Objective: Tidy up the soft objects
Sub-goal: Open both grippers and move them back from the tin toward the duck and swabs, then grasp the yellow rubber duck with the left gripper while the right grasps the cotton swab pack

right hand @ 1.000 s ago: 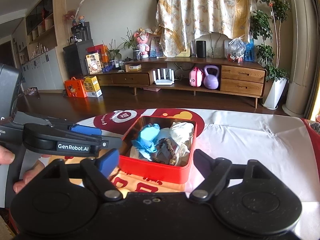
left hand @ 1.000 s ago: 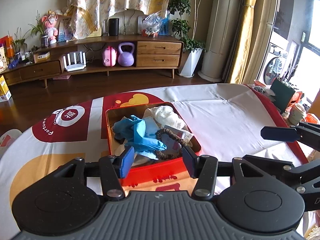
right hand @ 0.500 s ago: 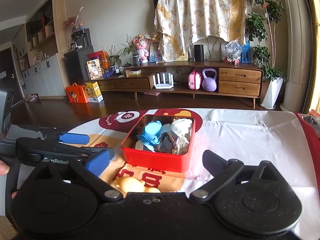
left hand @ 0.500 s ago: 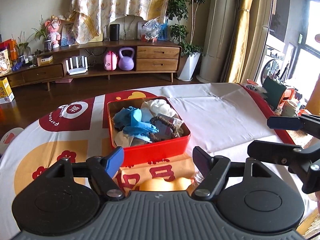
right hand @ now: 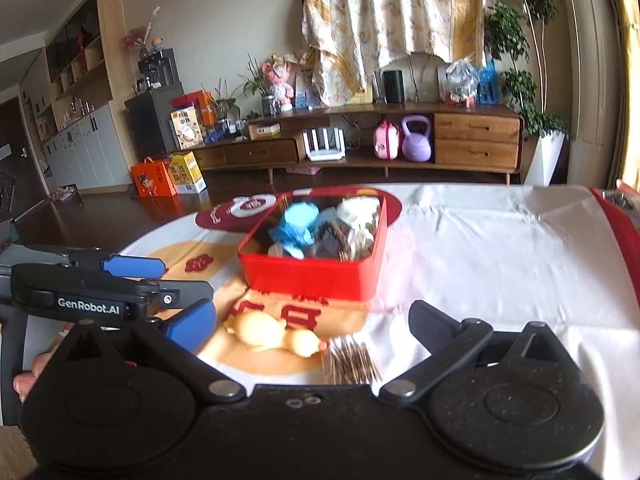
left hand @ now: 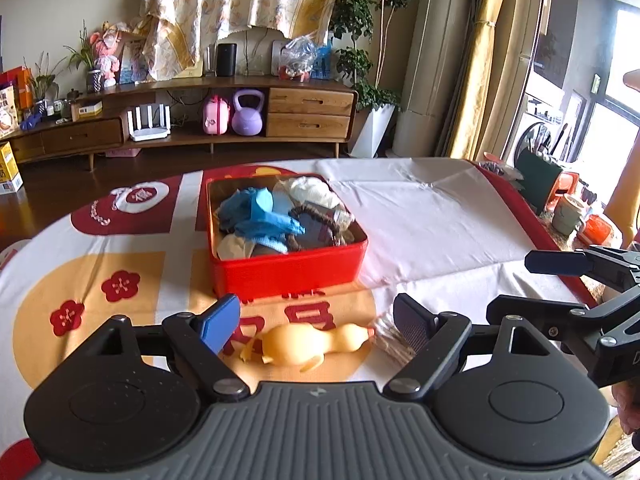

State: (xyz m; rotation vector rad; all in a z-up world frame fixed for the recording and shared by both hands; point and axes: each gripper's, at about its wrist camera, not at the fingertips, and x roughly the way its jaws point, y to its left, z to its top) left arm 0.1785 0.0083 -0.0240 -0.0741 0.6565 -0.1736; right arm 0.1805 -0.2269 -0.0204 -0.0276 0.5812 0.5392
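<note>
A red tin [left hand: 288, 268] stands mid-table, filled with a blue glove [left hand: 260, 216], a white cloth [left hand: 312, 192] and a dark hair band [left hand: 316, 236]. In front of it lie a yellow rubber toy [left hand: 308, 344] and a brown fringed bundle [left hand: 390, 344]. My left gripper [left hand: 316, 320] hovers just over the toy, its jaws opening with nothing pressed between them. The right gripper [right hand: 310, 324] stands wide open above the toy [right hand: 272, 334] and the bundle [right hand: 348, 360], short of the tin [right hand: 312, 276].
The table carries a white, red and orange cloth [left hand: 420, 224] with a red border along its right edge. Each gripper shows in the other's view, side by side. A low wooden cabinet [left hand: 308, 116] stands across the floor. A cup [left hand: 568, 216] sits beyond the right edge.
Both grippers have drawn back from the tin toward the near edge and sunk a little, their jaws spreading wider. The yellow toy and brown bundle have come into view beneath them.
</note>
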